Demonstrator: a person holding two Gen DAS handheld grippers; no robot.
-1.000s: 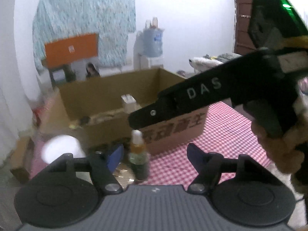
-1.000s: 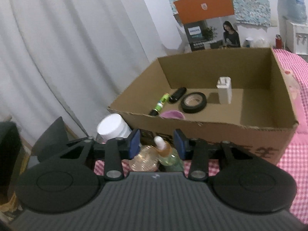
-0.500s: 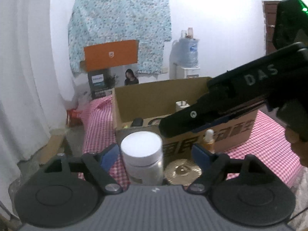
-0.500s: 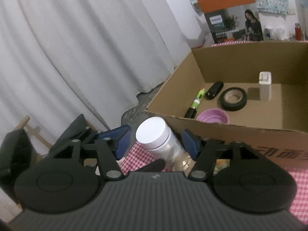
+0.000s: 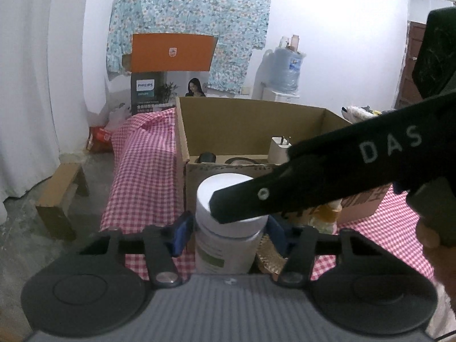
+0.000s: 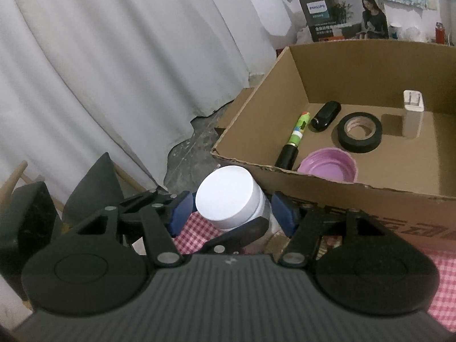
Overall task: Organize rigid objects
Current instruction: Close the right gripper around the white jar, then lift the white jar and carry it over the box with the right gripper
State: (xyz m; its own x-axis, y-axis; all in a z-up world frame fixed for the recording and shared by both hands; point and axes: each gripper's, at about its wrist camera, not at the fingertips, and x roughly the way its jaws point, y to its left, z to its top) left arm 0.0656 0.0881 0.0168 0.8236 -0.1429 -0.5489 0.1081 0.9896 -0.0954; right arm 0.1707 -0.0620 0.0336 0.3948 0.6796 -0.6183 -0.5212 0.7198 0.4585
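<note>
A white-lidded jar (image 5: 228, 222) stands on the red checked cloth in front of the cardboard box (image 5: 250, 119). My left gripper (image 5: 228, 228) is closing on it, and both blue pads lie against the jar's sides. My right gripper (image 6: 233, 213) reaches the same jar (image 6: 228, 199) from the other side, open, with a gap at each pad. In the left wrist view one right finger (image 5: 313, 188) crosses the jar's lid. The box (image 6: 370, 62) holds a black tape roll (image 6: 359, 132), a pink lid (image 6: 327, 165), a marker (image 6: 296, 136) and a white charger (image 6: 411, 114).
A gold disc (image 5: 268, 253) lies just right of the jar. The table's left edge drops to the floor, where a low wooden bench (image 5: 59, 196) stands. A white curtain (image 6: 114, 71) and a black chair (image 6: 28, 222) are on the right gripper's left.
Both grippers swung left from the small dropper bottle to the white-lidded jar. The left jaws narrowed onto the jar; the right jaws widened around it.
</note>
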